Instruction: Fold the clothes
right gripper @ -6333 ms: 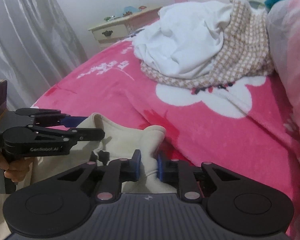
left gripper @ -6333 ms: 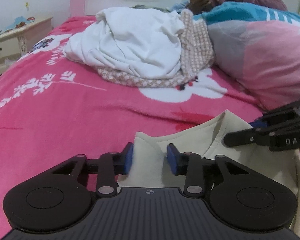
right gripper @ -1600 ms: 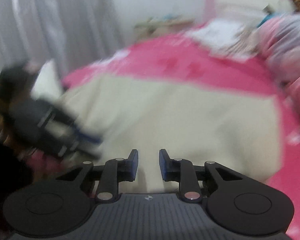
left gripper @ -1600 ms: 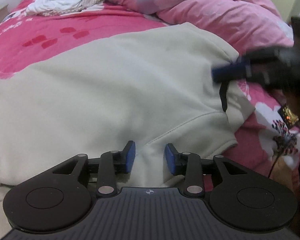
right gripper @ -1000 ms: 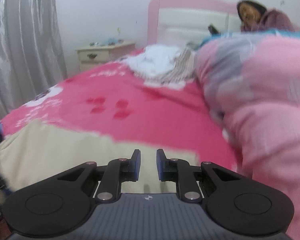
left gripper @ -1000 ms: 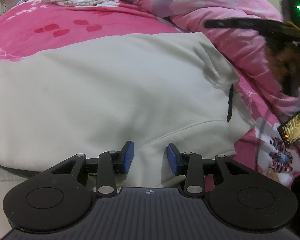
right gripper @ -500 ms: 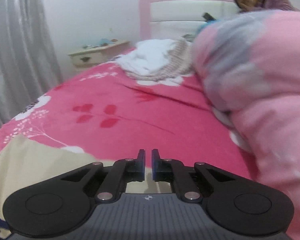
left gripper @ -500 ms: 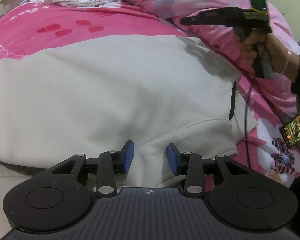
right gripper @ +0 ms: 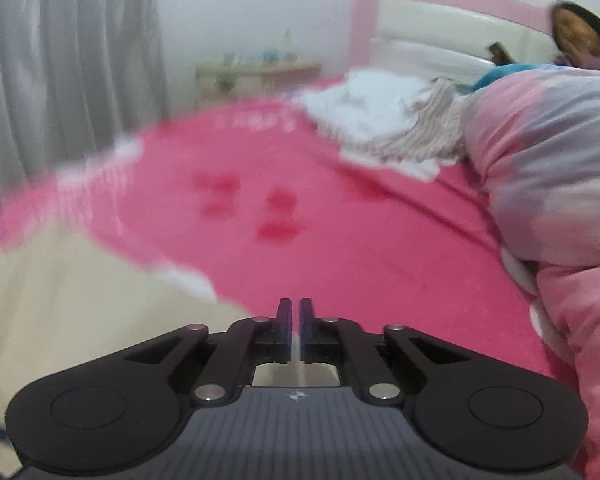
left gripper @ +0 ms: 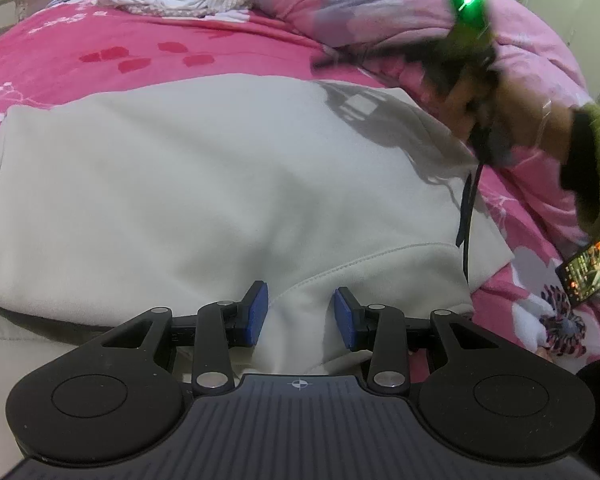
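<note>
Cream hoodie flat on bed; left gripper seemingly clamps its hem fold, right gripper closed, empty.

motion blur and frame edges hide much of a bedroom folding scene

the right tongs are a dark smear in the left wrist view, only a green light plain, and the hand holding them is blurred too. the cream sweatshirt runs off the left edge, its near hem hidden behind the left tongs. a phone is cut by the right edge, its screen unreadable. in the right wrist view, the bedside table and the items on it are too blurred to tell.
</note>
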A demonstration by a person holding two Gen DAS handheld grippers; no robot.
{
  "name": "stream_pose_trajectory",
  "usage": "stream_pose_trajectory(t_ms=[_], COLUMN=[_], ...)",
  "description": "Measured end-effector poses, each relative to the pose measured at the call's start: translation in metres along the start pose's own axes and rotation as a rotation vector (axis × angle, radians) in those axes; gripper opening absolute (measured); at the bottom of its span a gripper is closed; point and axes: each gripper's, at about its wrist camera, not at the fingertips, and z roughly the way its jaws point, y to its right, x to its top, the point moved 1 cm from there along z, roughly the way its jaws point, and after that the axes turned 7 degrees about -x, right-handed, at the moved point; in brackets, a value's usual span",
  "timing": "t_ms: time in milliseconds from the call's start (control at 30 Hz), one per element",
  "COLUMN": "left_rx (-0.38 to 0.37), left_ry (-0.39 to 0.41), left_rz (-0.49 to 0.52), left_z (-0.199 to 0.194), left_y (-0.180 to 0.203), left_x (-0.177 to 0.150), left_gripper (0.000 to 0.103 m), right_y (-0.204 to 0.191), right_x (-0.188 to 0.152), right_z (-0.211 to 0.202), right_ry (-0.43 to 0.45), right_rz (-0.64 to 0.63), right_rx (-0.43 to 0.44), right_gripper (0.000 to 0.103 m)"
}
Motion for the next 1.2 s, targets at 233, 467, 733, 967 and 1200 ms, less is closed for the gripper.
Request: stream_pose_trajectory(t_ms=[233,467,733,967,1200], left_rx=[-0.019,-0.023,-0.050,-0.056,-0.086], left_ry=[0.015,0.031,0.039,0.056,0.063], left_rz=[-0.007,-0.036,-0.053,-0.062,-0.084], left_z=[-0.003,-0.003,-0.004,-0.006,-0.007], left_y=[-0.004,-0.005,-0.011,-0.012,-0.018], left_x=[-0.004,-0.004,-0.006,-0.011,-0.014], left_gripper=[0.037,0.037,0.037,0.037,0.037], right_y=[0.051,-0.024,-0.058,-0.173,-0.202], right_x=[0.003,0.012,0.069,0.061,0.106], right_z=[-0.006,0.003,-0.014,0.029,0.024], right_ry=[-0.029,-0.033,0.025,-0.093,-0.030], right_rz=[0.222,0.014,-0.097,-0.166,-0.100], right_rx=[-0.009,0.227,0.343,0.534,0.641], right_gripper=[0.004,0.003,0.009,0.010,0.013])
